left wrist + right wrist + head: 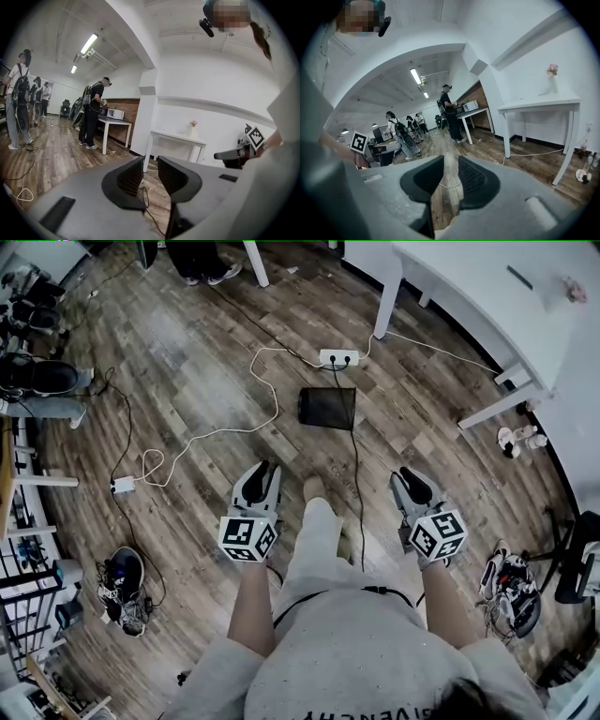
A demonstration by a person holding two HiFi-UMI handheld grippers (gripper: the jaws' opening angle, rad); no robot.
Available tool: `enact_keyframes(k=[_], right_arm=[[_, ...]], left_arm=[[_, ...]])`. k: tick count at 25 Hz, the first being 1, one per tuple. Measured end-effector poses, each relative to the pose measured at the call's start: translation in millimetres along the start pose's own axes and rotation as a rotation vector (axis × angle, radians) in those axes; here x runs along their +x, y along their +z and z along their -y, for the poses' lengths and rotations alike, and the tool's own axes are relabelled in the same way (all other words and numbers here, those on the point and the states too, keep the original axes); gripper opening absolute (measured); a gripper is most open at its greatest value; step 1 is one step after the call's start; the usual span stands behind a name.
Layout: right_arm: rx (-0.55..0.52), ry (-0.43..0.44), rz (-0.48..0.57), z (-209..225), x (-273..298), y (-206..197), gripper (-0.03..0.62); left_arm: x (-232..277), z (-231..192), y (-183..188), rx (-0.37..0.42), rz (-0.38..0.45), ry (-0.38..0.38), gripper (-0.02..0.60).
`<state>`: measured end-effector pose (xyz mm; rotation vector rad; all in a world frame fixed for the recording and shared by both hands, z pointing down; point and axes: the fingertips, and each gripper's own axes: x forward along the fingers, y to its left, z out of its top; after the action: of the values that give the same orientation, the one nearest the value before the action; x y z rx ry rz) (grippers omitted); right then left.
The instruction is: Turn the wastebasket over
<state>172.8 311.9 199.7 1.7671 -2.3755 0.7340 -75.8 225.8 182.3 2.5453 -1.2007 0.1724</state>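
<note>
Where it lies, the wastebasket looks dark and meshed.

Noted wastebasket on the floor, ahead of left gripper and right gripper, roughly midway between them, probably lying on its side. Logged power strip just behind it, table farther back right, shoes near left. Traced cable from the wastebasket's right edge back between the grippers.
</note>
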Motion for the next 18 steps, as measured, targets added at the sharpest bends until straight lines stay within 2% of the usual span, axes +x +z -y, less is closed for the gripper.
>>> enact_keyframes(k=[5,18], right_arm=[[0.044,-0.007,-0.04,13,34,-4,0.091],[0.135,-0.043,-0.125,54,134,-6,0.1]], left_arm=[[31,-24,-9,-0.028,-0.045,0.004,0.112],[135,-81,-19,-0.055,-0.152,-0.052,0.123]])
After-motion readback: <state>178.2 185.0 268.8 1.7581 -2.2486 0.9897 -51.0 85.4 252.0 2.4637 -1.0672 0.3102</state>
